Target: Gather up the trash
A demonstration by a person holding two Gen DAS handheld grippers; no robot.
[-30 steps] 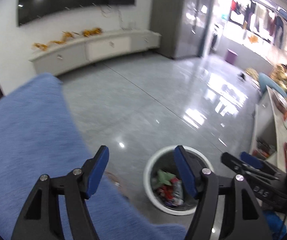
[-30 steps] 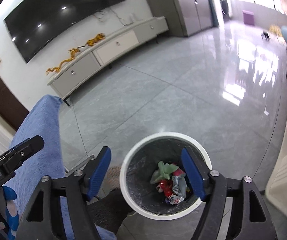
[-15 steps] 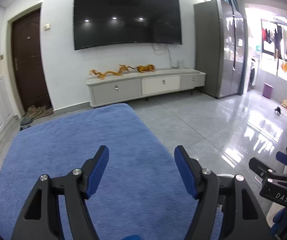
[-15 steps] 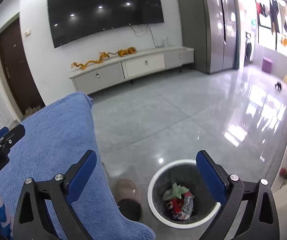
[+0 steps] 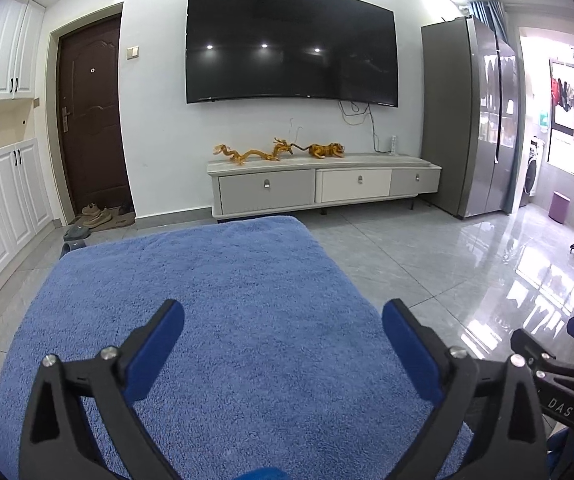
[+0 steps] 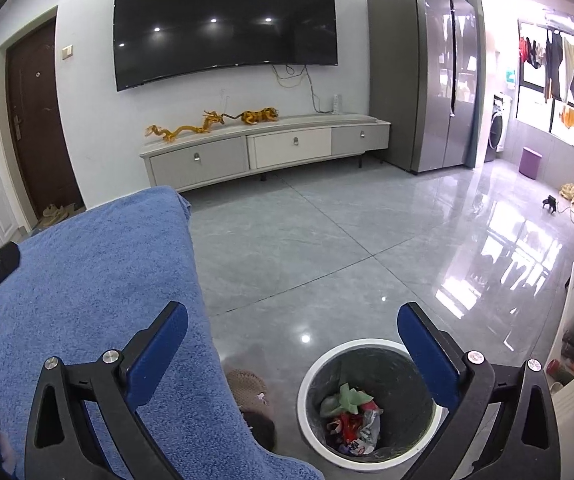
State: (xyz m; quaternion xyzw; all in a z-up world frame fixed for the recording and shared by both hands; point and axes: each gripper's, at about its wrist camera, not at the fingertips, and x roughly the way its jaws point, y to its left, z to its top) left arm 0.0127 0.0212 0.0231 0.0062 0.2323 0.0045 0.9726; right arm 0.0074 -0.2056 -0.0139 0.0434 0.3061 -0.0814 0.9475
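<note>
1. The left tool (image 5: 283, 344) has just been opening and now stands wide with nothing between its blue pads (image 5: 155, 350); a second ago it was half closed and looking down at the bin, and now it faces across the blue towel (image 5: 207, 300) toward the far wall.
2. The right tool (image 6: 293, 346) has also just been opening, from part-way to fully spread, and it too is empty. It has lifted away from the bin and looks over the floor (image 6: 327, 240).
3. The trash (image 6: 351, 416), a heap of crumpled wrappers in green, red and silver, lies at the bottom of the white-rimmed bin (image 6: 315, 368), which stands on the floor just beside the towel-covered table edge, near a brown slipper (image 6: 247, 388).
4. The towel shows no litter in either view, so I judge the drop done and both tools freed; either the surface is cleared or the next piece must be sought elsewhere.
5. Beyond stand the TV cabinet (image 5: 319, 184), the wall television (image 5: 291, 44) and the grey fridge (image 6: 427, 72).
</note>
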